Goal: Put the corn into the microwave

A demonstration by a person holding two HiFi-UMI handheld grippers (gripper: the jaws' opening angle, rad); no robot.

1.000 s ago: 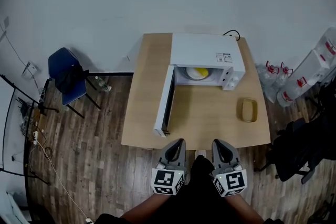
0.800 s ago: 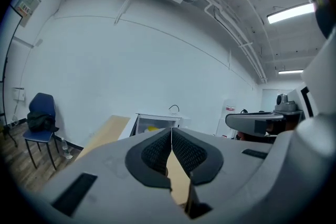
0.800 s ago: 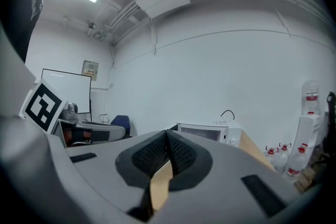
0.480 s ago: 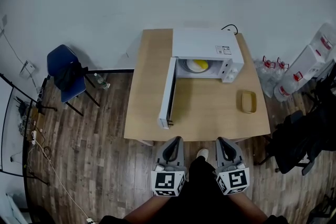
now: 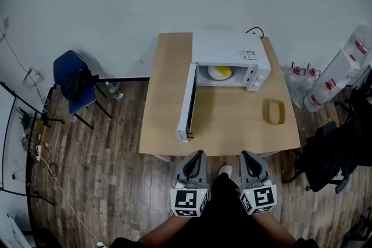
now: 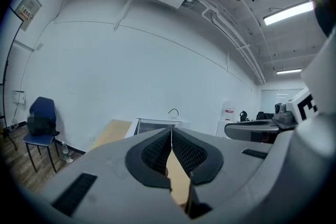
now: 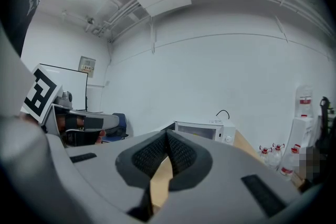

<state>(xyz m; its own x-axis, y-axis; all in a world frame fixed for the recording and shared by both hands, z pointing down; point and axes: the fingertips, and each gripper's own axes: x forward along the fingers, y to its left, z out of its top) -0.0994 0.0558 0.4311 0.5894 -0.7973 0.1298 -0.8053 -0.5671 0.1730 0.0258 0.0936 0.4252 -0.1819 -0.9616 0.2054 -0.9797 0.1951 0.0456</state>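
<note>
- Yellow corn lies already inside the microwave, at 12 o'clock.
- Its door stands open; closing it is probably left.
- At 6 o'clock, the left gripper and right gripper are both closed, holding nothing.

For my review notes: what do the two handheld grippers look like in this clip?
The left gripper and right gripper look alike: pale grey shells that taper toward the tips. Each has a white cube with black square markers at the rear. The fingers are lined with black, ribbed pads. No cables are visible. The person wears dark clothing.
</note>
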